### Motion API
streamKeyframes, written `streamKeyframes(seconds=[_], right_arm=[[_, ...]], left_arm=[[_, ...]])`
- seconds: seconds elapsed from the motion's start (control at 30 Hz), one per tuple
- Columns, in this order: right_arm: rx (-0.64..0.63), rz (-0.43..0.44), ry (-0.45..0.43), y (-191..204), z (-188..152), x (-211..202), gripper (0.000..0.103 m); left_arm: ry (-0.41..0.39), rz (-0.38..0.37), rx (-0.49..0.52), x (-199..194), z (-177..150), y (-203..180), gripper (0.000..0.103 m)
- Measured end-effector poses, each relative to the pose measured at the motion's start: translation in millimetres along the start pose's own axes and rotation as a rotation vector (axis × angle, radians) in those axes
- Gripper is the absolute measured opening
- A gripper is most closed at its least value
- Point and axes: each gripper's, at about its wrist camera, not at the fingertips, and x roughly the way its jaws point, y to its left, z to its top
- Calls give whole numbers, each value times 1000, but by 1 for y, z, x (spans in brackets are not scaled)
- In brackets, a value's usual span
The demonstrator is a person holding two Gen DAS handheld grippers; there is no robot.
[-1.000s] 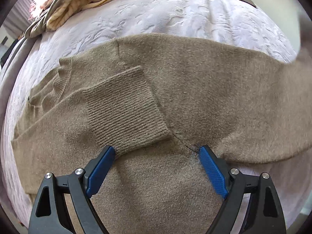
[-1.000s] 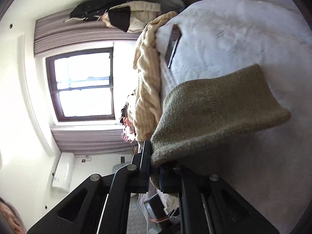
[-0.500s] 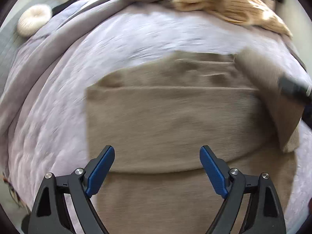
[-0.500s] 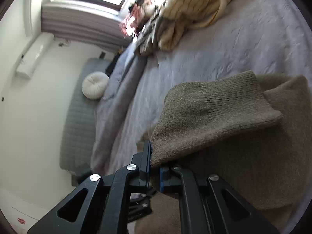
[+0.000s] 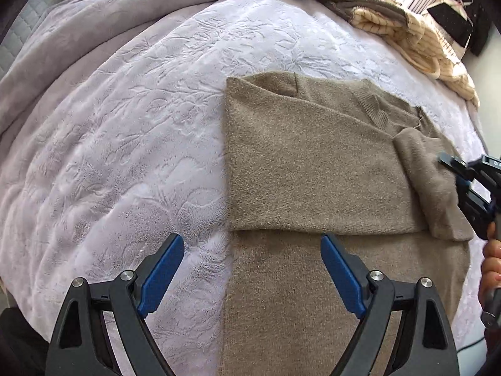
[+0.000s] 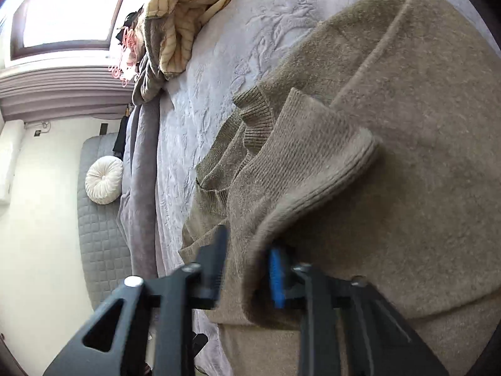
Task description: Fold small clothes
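1. Left wrist view: our left gripper [image 5: 252,269] hangs with jaws spread wide and empty over the near left edge of the taupe knitted wool sweater [image 5: 313,169], which lies flat on the pale lilac embossed bedspread [image 5: 125,125]. One sleeve is folded across the chest, its long axis left to right. Our right gripper [image 5: 463,175] meets the second sleeve at far right.

2. Right wrist view: the right gripper [image 6: 247,266] pinches the ribbed sleeve cuff [image 6: 313,156], jaws slightly parted around thick fabric. The sweater [image 6: 422,125] body lies directly ahead; we judge the right hand nearer for laying it.
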Motion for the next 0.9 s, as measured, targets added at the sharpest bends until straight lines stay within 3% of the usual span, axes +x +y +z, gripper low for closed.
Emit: streamKeyframes(seconds=[0.1, 0.2, 0.3, 0.47, 0.5, 0.53, 0.57, 0.7, 0.8, 0.83, 0.9], right_arm=[[-285, -36, 32, 60, -14, 17, 6], [-566, -118, 125, 101, -69, 44, 6], [-807, -257, 218, 122, -113, 84, 6], [-986, -430, 323, 112, -153, 115, 16], [-994, -429, 323, 111, -156, 112, 31], [-986, -425, 320, 110, -159, 104, 51], [-967, -413, 311, 108, -159, 94, 56], [-766, -318, 254, 85, -142, 38, 56], [-514, -274, 175, 40, -116, -8, 56], [-390, -250, 139, 18, -106, -27, 56], [-192, -198, 78, -20, -95, -58, 55]], left_arm=[[-11, -41, -17, -7, 5, 21, 89], [-11, -69, -28, -8, 6, 29, 89], [-13, -111, -37, -12, 6, 33, 89], [27, -224, -34, 2, 13, 22, 89], [38, -247, -37, 5, 15, 18, 89], [48, -269, -41, 8, 16, 14, 89], [59, -295, -47, 10, 19, 10, 89], [88, -378, -84, 26, 31, -7, 89], [101, -321, -104, 35, 38, -14, 88], [109, -305, -109, 38, 39, -15, 85], [124, -291, -124, 42, 39, -15, 69]])
